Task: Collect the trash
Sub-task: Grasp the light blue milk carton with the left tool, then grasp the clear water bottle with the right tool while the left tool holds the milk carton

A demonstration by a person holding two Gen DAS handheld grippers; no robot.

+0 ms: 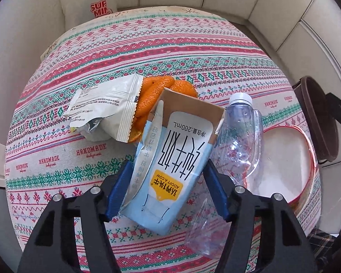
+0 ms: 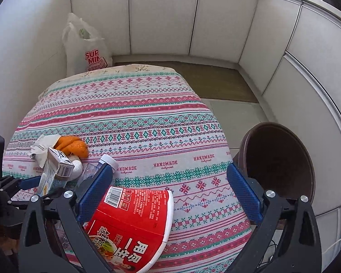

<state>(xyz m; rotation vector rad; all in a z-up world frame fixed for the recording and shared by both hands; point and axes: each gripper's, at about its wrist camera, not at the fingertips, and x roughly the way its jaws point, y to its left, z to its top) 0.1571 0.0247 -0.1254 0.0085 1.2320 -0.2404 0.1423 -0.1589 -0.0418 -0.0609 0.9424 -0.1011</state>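
My left gripper [image 1: 168,182] is shut on a light-blue 200 mL milk carton [image 1: 170,157], which is lifted and tilted; the carton also shows in the right wrist view [image 2: 54,170]. Behind it lie a white snack wrapper [image 1: 106,109], orange peel [image 1: 156,95] and a crushed clear plastic bottle [image 1: 238,136]. A red instant-noodle cup [image 2: 134,223] lies on its side on the tablecloth, between the fingers of my right gripper [image 2: 170,188], which is open. A brown trash bin [image 2: 282,163] stands beside the table on the right.
The table has a striped patterned cloth [image 2: 147,118]. A white supermarket bag [image 2: 86,47] stands on the floor beyond the table's far edge. White cabinets [image 2: 216,22] run along the back and right. The noodle cup's white inside shows in the left wrist view [image 1: 284,159].
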